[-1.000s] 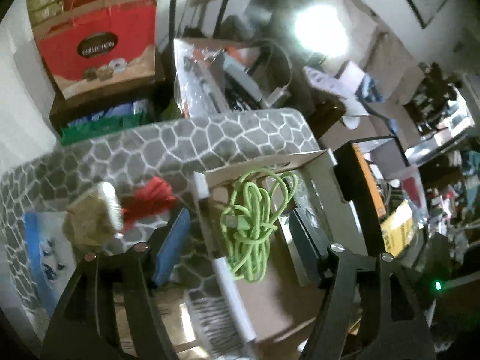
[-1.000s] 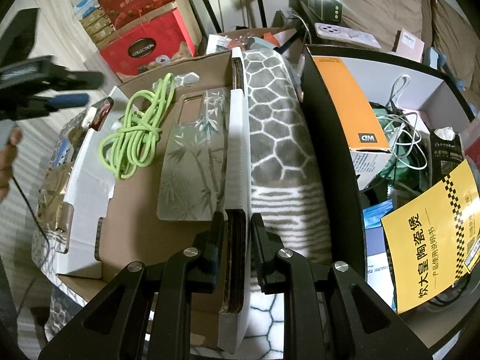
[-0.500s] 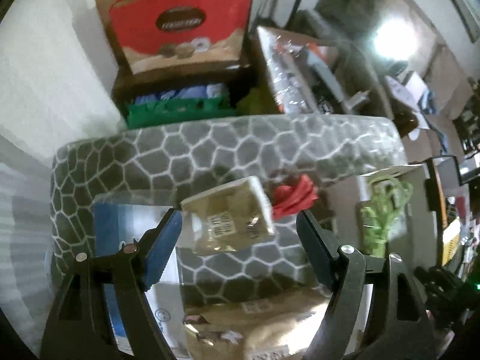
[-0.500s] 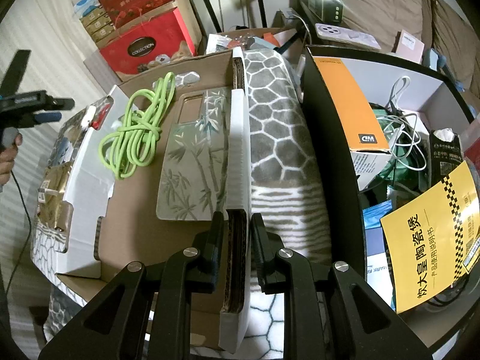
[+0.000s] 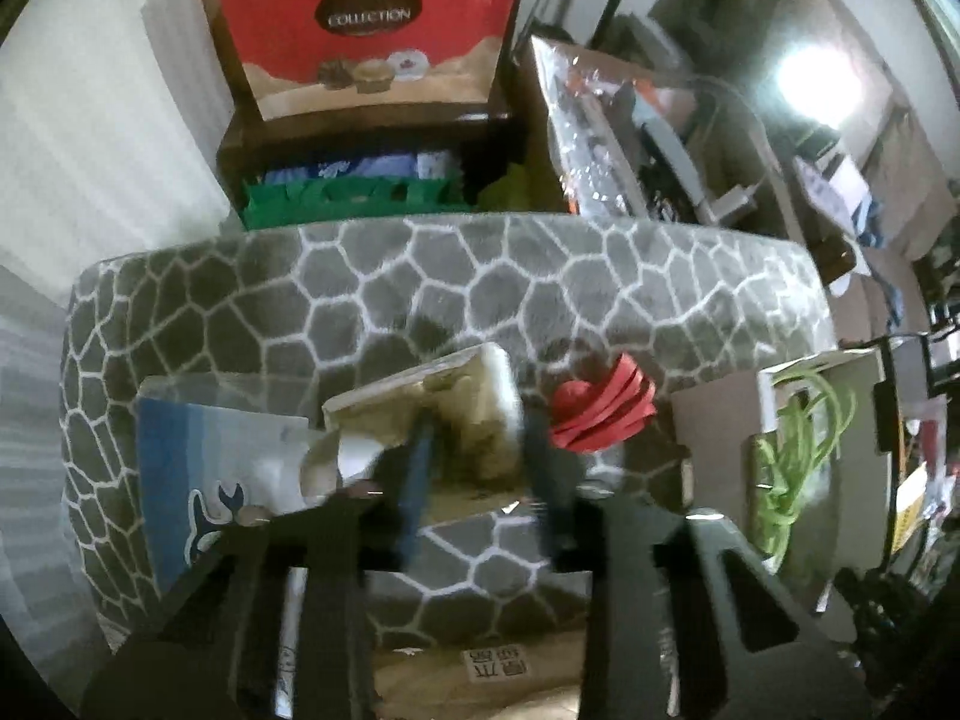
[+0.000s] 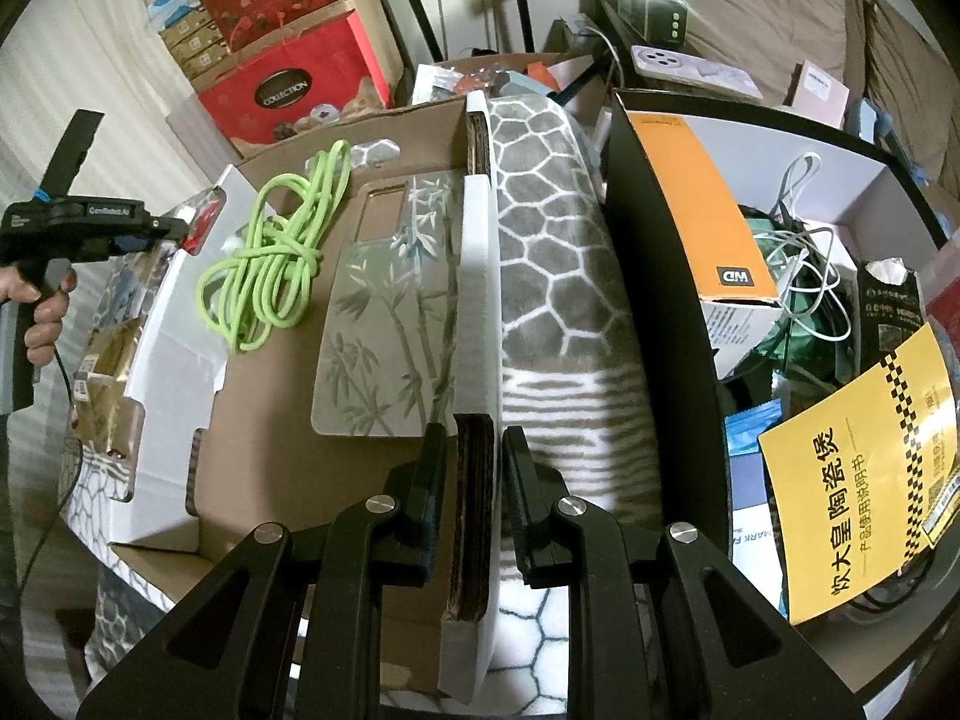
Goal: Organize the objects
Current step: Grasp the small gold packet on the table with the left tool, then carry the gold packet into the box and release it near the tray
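Left wrist view shows the left tongs [image 5: 474,462] closing on a tan packet [image 5: 456,414] to lift it, while the right tongs [image 6: 474,468] clamp the box wall [image 6: 477,300], steadying it.

Cluttered home living room: brown sofa [image 6: 780,12] behind a grey stone-pattern blanket [image 6: 552,228], red "COLLECTION" gift box [image 6: 288,90] stacked by the white wall left of it, black storage bin [image 6: 660,300] of cables and packets on its right.
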Demonstrator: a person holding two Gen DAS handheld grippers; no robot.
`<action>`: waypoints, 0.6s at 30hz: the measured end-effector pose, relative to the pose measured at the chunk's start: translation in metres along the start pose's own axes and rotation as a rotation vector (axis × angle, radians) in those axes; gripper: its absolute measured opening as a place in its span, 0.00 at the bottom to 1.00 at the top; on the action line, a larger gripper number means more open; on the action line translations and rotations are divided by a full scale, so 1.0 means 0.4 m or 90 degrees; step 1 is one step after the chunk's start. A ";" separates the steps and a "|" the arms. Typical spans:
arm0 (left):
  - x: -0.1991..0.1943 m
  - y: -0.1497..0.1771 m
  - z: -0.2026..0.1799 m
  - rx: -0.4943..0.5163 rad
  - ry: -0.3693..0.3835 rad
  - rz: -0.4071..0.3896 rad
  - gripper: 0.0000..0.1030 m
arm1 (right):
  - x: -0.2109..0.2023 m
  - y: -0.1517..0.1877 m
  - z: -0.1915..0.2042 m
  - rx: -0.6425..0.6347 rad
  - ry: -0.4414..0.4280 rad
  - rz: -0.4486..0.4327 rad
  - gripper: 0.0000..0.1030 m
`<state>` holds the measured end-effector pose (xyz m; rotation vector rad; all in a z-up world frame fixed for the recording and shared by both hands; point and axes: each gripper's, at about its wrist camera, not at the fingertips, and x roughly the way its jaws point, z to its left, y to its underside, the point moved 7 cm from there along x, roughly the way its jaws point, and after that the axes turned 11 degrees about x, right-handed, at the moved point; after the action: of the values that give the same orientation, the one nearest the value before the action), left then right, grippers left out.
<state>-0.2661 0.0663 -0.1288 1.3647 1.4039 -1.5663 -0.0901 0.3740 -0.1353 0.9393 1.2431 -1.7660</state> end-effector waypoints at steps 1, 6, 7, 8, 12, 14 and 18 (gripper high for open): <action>-0.011 -0.003 0.001 0.000 -0.004 -0.007 0.16 | 0.000 0.000 0.000 -0.001 0.001 0.000 0.19; -0.065 -0.010 0.008 -0.008 0.003 -0.043 0.13 | 0.000 -0.001 0.000 -0.021 0.029 -0.007 0.12; -0.074 -0.013 0.007 -0.009 0.010 -0.047 0.13 | -0.001 -0.001 0.000 -0.023 0.031 -0.008 0.12; -0.085 -0.013 0.005 -0.009 0.017 -0.051 0.13 | 0.000 0.000 0.003 -0.024 0.033 -0.009 0.12; -0.156 -0.002 -0.045 0.020 0.053 -0.079 0.13 | 0.002 -0.003 0.005 -0.023 0.037 -0.011 0.12; -0.196 0.006 -0.093 0.051 0.072 -0.086 0.13 | 0.002 -0.004 0.004 -0.020 0.034 -0.010 0.12; -0.266 0.031 -0.221 0.136 0.106 -0.089 0.13 | 0.004 -0.006 0.003 -0.019 0.034 -0.008 0.12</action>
<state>-0.2009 0.1285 -0.0233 1.5836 1.4925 -1.7686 -0.0933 0.3729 -0.1355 0.9699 1.3086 -1.7381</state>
